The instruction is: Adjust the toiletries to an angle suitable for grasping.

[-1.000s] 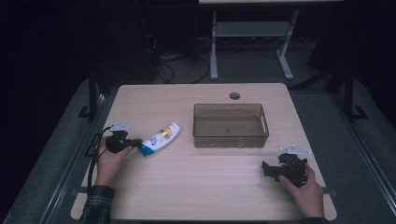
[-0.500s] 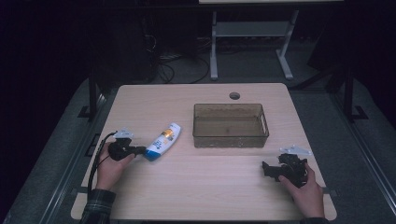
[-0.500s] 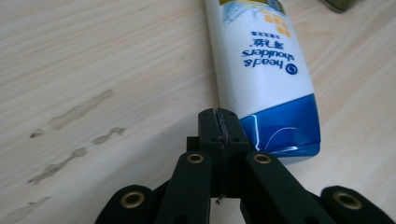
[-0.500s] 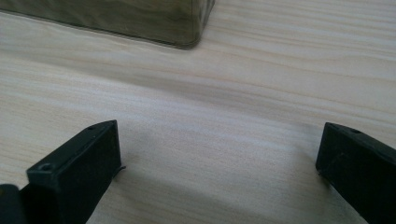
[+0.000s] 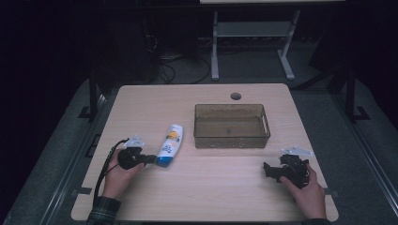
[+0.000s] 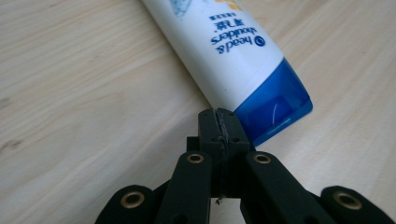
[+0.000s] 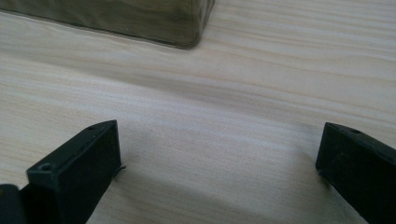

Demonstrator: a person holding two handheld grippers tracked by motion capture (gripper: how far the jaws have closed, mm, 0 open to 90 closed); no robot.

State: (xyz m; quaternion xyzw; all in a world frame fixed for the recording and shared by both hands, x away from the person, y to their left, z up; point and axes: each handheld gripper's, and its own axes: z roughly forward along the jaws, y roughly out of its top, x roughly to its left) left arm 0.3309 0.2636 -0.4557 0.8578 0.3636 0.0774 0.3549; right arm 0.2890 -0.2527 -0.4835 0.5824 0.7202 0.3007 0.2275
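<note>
— Left gripper (image 6: 219, 122), jaws pressed together with nothing between, tip touching the blue cap end of the shampoo bottle (image 5: 169, 145). Why closed?

— Likely nudging rather than grasping: bottle flat on the table (image 5: 155, 101), left of the bin (image 5: 232, 138), cap at the near end.

— Right gripper (image 5: 273, 171)?

— Jaws spread wide on bare wood at near right, holding nothing; seemingly waiting.

— Bin contents?

— Clear brownish bin, apparently empty, far of centre.

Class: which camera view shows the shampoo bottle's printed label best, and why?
The left gripper view: the shampoo bottle is close, its brand lettering readable above the blue cap. The high view shows the whole bottle, small, lettering unreadable.
</note>
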